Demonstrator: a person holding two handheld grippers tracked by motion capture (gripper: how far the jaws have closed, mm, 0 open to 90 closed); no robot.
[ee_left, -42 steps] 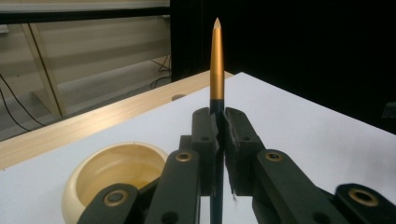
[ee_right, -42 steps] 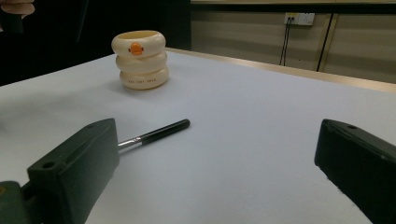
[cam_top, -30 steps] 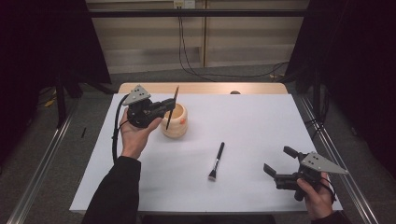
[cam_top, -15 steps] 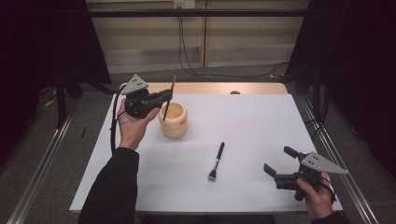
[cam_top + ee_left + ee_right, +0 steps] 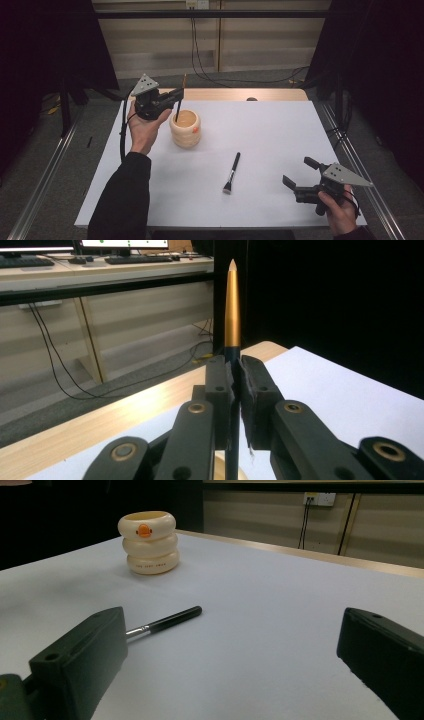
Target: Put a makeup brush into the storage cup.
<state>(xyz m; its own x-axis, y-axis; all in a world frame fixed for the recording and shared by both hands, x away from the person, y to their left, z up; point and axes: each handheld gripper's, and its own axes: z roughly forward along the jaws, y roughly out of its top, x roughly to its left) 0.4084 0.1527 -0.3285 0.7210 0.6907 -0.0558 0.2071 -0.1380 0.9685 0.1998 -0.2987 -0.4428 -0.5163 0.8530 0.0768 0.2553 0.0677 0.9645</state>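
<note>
My left claw (image 5: 172,95) is clamped on a thin brush (image 5: 232,310). In the left gripper view, both jaws press against the dark part of its stem. The gold section and pale pointed tip rise straight up above the jaws. The brush stands close to upright. In the high view, its lower end reaches down to the mouth of the cup (image 5: 185,128), at the rim nearer my left hand (image 5: 144,131). Whether the end is inside the cup or just above the rim, I cannot tell.

The cup is cream, ribbed in three rings, with an orange mark on its side. It stands on the white sheet of the table (image 5: 280,135), toward the far left. My left claw is held above the table, just beside the cup.

A second brush (image 5: 231,172) lies flat on the sheet, near the middle. Its black handle points away from me and its bristle head points toward me. It is well apart from the cup.

My right claw (image 5: 300,175) is open and grips nothing. In the right gripper view, its jaws stand wide apart, low over the sheet. It sits near the right front corner of the table, pointing toward the second brush. The second brush lies apart from the jaws.
</note>
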